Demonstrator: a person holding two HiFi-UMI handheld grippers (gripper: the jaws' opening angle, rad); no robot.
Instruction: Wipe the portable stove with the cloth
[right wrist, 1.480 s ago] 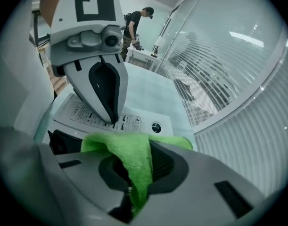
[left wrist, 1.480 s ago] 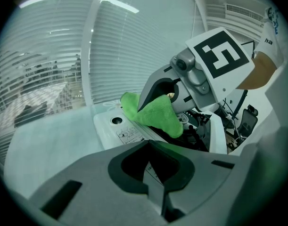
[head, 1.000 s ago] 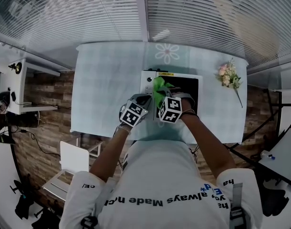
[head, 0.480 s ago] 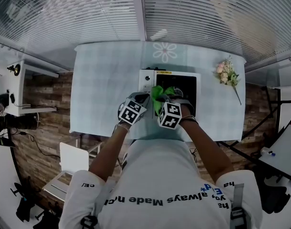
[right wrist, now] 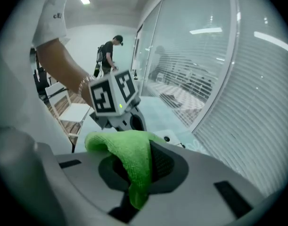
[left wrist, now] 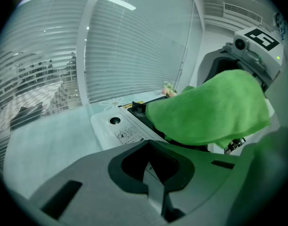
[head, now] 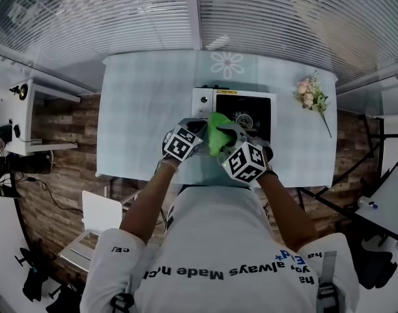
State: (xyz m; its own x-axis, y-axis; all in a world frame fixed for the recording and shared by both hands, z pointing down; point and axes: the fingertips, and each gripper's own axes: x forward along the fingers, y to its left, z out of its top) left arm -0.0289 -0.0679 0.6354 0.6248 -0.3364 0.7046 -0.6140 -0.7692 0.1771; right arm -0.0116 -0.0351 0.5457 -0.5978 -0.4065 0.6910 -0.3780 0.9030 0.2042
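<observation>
The portable stove (head: pixel 257 107), white with a black top, sits mid-table. A green cloth (head: pixel 217 131) hangs over its front left part, pinched in my right gripper (head: pixel 228 134), which is shut on it. In the right gripper view the cloth (right wrist: pixel 132 155) bunches between the jaws. My left gripper (head: pixel 196 128) hovers at the stove's front left corner, jaws shut with nothing between them. In the left gripper view the cloth (left wrist: pixel 210 110) drapes above the stove (left wrist: pixel 116 126), and hides most of its black top.
The stove stands on a pale checked table (head: pixel 146 103). A small flower bouquet (head: pixel 314 100) lies at its right end. A white chair (head: pixel 101 217) stands on the floor to the left. A person (right wrist: pixel 107 55) stands far off in the right gripper view.
My right gripper has drawn back toward me and to the right, dragging the cloth to the stove's front left. The burner now shows. The left gripper has barely moved.
</observation>
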